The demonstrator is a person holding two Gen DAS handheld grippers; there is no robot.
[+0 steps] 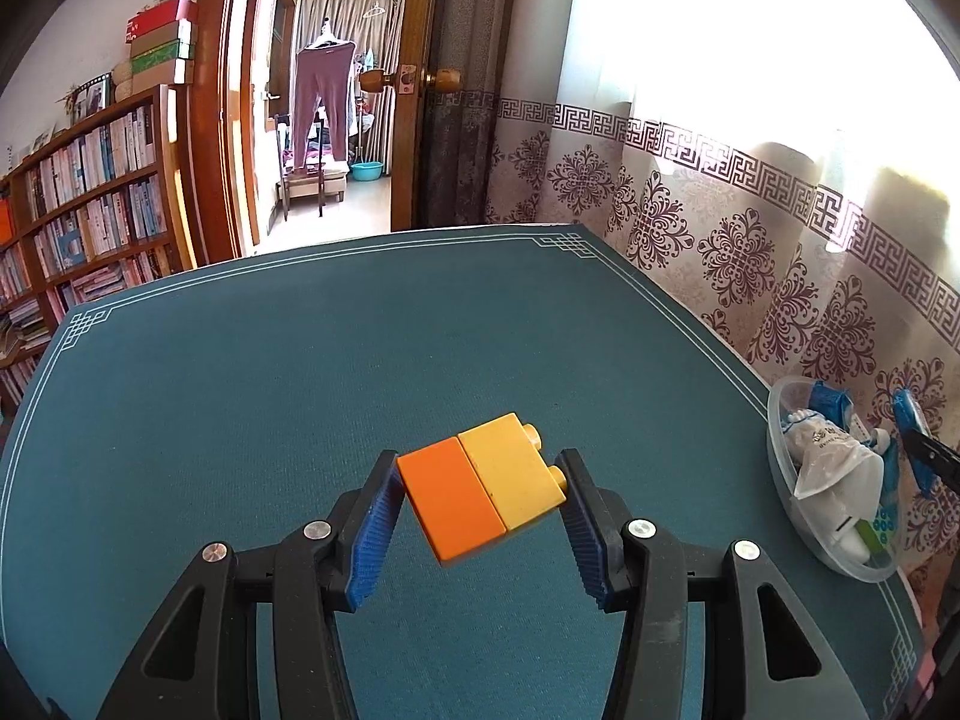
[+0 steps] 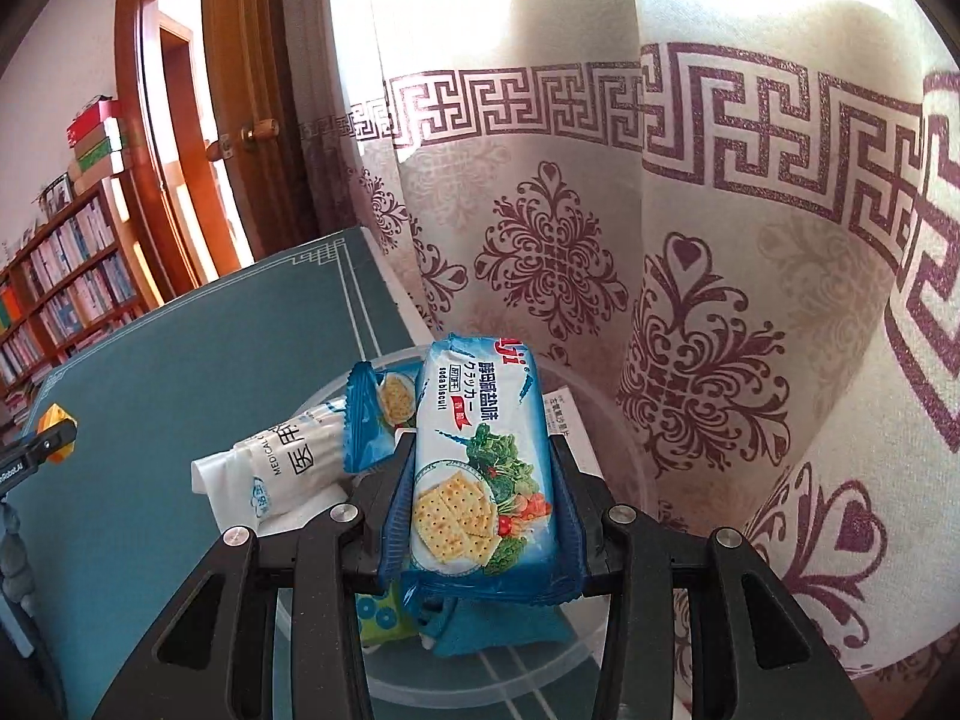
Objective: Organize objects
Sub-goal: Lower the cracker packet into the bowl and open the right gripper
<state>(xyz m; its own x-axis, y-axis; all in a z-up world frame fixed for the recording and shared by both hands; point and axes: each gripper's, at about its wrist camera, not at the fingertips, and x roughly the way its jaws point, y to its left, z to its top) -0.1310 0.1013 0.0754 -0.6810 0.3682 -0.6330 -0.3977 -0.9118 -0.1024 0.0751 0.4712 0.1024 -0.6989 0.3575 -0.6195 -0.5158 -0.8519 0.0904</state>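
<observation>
Right wrist view: right gripper (image 2: 483, 495) clamps a light, crushable cracker packet (image 2: 480, 456) by its long sides above the bowl (image 2: 618, 468); left gripper (image 1: 480, 516) pinches 2 rigid joined blocks (image 1: 483, 486) end to end.

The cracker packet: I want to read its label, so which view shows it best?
The right wrist view: the cracker packet fills the centre, clamped in the right tool over the clear bowl, print and picture legible. The left wrist view shows only a sliver of blue wrapper at the far right edge by the bowl, with no text readable.
</observation>
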